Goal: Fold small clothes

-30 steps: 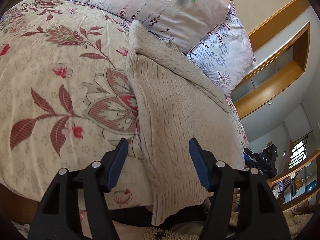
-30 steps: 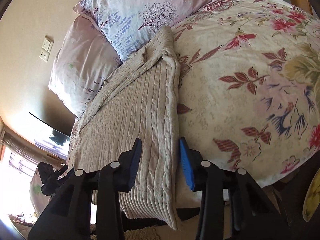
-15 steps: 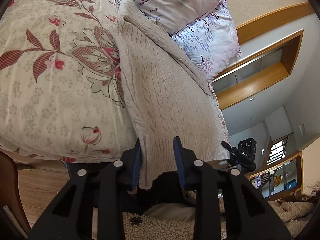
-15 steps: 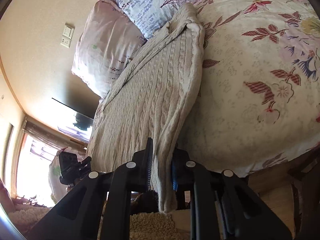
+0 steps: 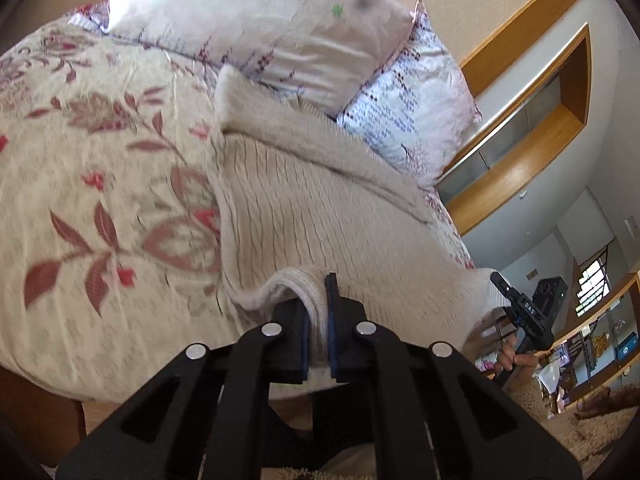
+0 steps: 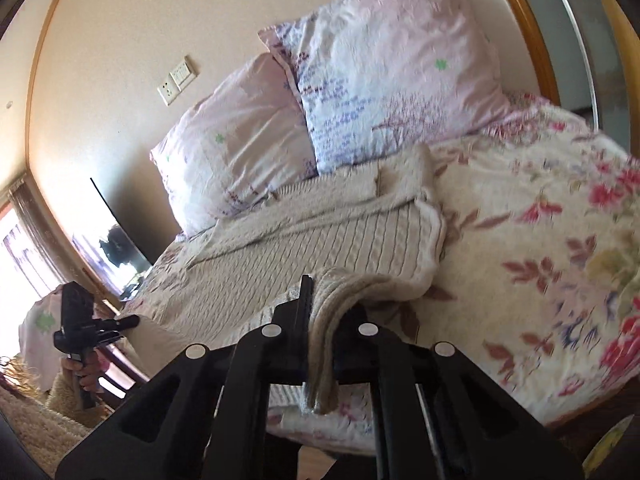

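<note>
Left black two-finger gripper (image 5: 318,320) clamped on the ribbed hem of a beige cable-knit sweater (image 5: 320,216), hem pinched between its blue-lined pads, cloth bunched into a raised loop just ahead of the fingertips. Right black gripper (image 6: 320,320) likewise clenched on the sweater (image 6: 304,240) hem, a thick fold draped over and between its fingers, the right pad mostly hidden under the knit. Beyond both grippers the sweater lies spread on a cream floral-print duvet (image 5: 100,200), its far end reaching two pale pink-and-lilac printed pillows (image 5: 280,36) ahead. Sleeve layout hard to read; folds overlap near the pillows. Both views motion-blurred, duvet pattern smeared. In the left view the other gripper shows far right, partly cut off, fingers of the hand holding it just visible. In the right view the left gripper sits far left, low, its tips dark and indistinct. Bed edge hidden below the gripper bodies.
</note>
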